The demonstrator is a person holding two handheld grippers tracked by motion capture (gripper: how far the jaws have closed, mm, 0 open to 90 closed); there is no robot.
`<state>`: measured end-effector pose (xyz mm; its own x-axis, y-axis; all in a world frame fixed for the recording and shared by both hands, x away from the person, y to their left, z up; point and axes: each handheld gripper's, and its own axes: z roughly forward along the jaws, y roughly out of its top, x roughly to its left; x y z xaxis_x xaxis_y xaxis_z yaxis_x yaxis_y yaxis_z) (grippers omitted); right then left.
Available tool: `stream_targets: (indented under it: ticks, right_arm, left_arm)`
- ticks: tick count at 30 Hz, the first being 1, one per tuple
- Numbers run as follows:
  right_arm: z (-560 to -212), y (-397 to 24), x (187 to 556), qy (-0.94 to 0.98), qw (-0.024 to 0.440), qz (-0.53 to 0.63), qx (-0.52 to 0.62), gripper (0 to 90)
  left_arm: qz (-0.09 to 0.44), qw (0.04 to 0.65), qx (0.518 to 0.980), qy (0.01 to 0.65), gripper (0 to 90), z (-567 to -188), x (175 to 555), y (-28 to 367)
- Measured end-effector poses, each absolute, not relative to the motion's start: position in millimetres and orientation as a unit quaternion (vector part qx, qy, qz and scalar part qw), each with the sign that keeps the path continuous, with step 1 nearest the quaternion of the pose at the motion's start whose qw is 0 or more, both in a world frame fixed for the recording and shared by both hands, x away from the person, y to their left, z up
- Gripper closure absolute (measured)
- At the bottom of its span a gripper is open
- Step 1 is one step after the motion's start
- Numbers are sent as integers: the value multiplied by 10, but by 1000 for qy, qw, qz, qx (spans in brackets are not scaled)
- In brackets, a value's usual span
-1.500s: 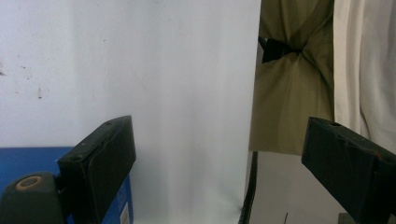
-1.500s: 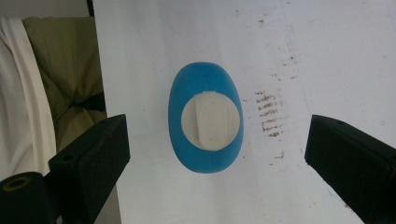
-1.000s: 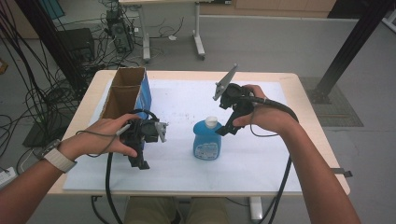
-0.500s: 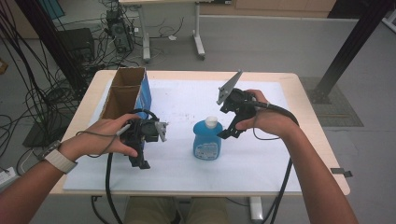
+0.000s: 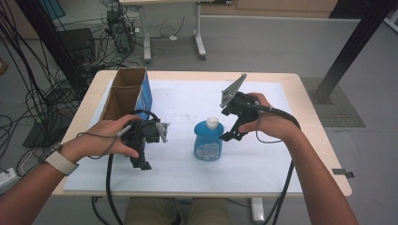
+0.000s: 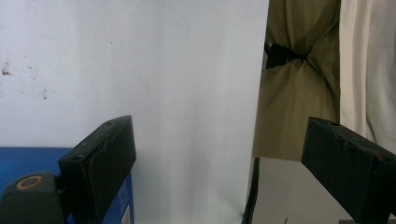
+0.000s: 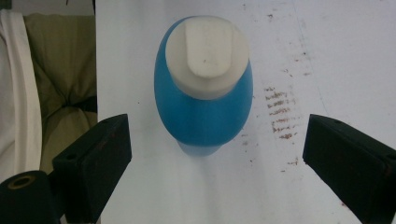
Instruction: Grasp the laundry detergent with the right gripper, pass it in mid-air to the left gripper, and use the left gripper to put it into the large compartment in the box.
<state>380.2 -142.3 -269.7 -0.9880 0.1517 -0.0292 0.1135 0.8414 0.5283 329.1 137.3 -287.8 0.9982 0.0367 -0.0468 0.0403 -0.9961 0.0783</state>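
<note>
A blue bottle [image 5: 209, 142] with a white cap [image 5: 212, 122] stands upright on the white sheet [image 5: 263, 159] near the table's middle. My right gripper [image 5: 232, 129] hovers just right of it, tilted down toward it, and is open. In the right gripper view I look down on the bottle [image 7: 203, 112] and its cap [image 7: 208, 56]; they lie ahead of the wide-open jaws of the right gripper [image 7: 217, 127], apart from both. My left gripper [image 5: 141, 158] is held low at the left and points toward the near edge. It is open [image 6: 219, 127] with nothing between its jaws.
An open cardboard box [image 5: 126, 91] with a blue side stands at the back left of the table [image 5: 319, 140]. The left gripper view shows the sheet's near edge [image 6: 259, 93] and the person's trousers [image 6: 299, 84] beyond it. Cables trail from both grippers.
My right gripper has come down and a little nearer to the bottle. The left gripper and the bottle have stayed put.
</note>
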Motion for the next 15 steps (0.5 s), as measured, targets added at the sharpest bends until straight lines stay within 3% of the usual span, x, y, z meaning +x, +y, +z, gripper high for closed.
stream_targets:
  ticks: [15]
  right_arm:
    - [-2847, -1491, 3870, 958, 22, 276, 77, 81]
  left_arm:
    - [-24, 36, 999, 24, 108, -2899, 3301, 1342]
